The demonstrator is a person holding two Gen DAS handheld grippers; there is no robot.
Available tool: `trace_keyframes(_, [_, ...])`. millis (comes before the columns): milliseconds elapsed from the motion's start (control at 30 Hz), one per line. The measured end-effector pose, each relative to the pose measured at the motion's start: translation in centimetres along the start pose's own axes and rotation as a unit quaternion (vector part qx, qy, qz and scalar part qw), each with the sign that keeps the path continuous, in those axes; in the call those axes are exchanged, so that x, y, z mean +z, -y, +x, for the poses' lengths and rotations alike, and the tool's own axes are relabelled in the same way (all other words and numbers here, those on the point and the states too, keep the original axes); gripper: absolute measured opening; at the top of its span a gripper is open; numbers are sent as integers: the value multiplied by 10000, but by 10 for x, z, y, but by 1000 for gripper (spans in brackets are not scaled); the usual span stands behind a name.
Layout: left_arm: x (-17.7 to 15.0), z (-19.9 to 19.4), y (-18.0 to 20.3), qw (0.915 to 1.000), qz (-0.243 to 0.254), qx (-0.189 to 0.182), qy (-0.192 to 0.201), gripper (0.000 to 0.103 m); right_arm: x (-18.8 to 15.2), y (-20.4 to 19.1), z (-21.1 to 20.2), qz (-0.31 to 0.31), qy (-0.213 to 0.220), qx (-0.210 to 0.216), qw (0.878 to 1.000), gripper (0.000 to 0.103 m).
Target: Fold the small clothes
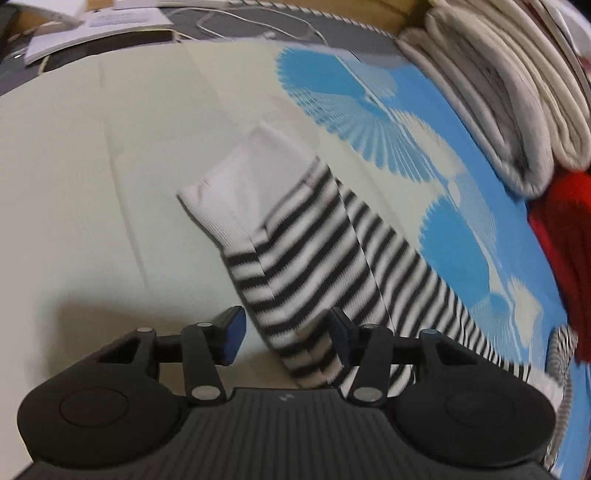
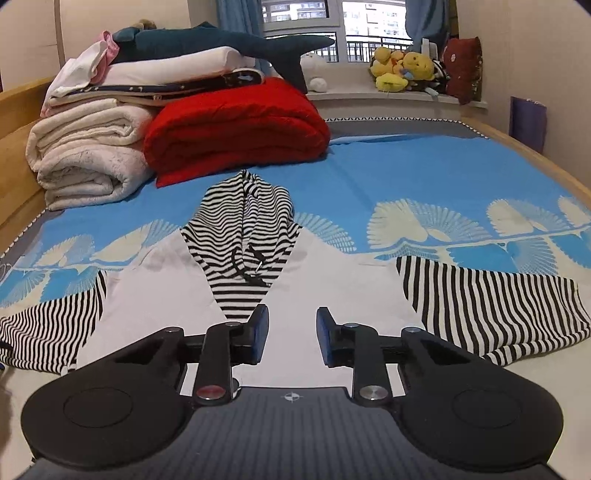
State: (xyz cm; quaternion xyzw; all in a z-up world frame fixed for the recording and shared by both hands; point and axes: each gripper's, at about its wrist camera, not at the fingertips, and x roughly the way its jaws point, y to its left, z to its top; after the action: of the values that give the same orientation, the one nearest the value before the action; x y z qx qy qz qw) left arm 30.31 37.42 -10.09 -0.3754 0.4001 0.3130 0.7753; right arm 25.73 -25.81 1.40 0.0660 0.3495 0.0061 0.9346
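A small hoodie with a white body (image 2: pixel 155 280) and black-and-white striped hood (image 2: pixel 247 225) and sleeves lies flat on the bed. In the right wrist view my right gripper (image 2: pixel 291 334) is open over the white chest, just below the hood. Its right sleeve (image 2: pixel 491 306) and left sleeve (image 2: pixel 51 332) spread sideways. In the left wrist view my left gripper (image 1: pixel 286 339) is open, its jaws either side of the left striped sleeve (image 1: pixel 295 266), whose white cuff (image 1: pixel 240 184) points away.
Folded cream blankets (image 2: pixel 85 155) and a red quilt (image 2: pixel 236 125) are stacked at the head of the bed, also at the right edge of the left wrist view (image 1: pixel 498 92). Plush toys (image 2: pixel 402 70) sit on the windowsill. Papers and cables (image 1: pixel 110 22) lie beyond the sheet.
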Motion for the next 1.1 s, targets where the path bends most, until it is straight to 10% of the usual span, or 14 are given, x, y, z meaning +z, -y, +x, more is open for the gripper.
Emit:
trace_keyframes(167, [3, 4, 1, 9997, 12, 105, 240, 7, -2, -2, -1, -28, -61, 3, 10000, 20])
trace_keyframes(333, [-2, -22, 22, 9968, 302, -11, 744, 5, -5, -6, -2, -79, -119, 67, 9999, 11])
trace_keyframes(500, [-33, -76, 80, 9842, 958, -888, 1192, 4, -6, -12, -2, -94, -164, 138, 9997, 10])
trace_keyframes(567, [-62, -104, 115, 9667, 1558, -1541, 1319, 4, -7, -13, -1, -79, -217, 165, 9996, 10])
trace_keyframes(667, [-124, -140, 169, 9163, 2706, -2689, 1223, 4, -12, -17, 2, -59, -339, 183, 9992, 10])
trace_keyframes(800, [-189, -145, 211, 8530, 3381, -3948, -469, 9, -17, -18, 9, 128, -479, 173, 9986, 10])
trace_keyframes(833, [-194, -145, 212, 8551, 3300, -3962, -543, 10, -18, -18, 11, 201, -509, 161, 9984, 10])
trace_keyframes(1000, [-169, -116, 191, 9243, 2467, -2902, -245, 21, -25, -9, 25, 825, -766, 194, 9935, 15])
trace_keyframes(1100, [-164, -97, 195, 9419, 2650, -2047, -250, 21, -25, -11, 32, 901, -816, 283, 9922, 15])
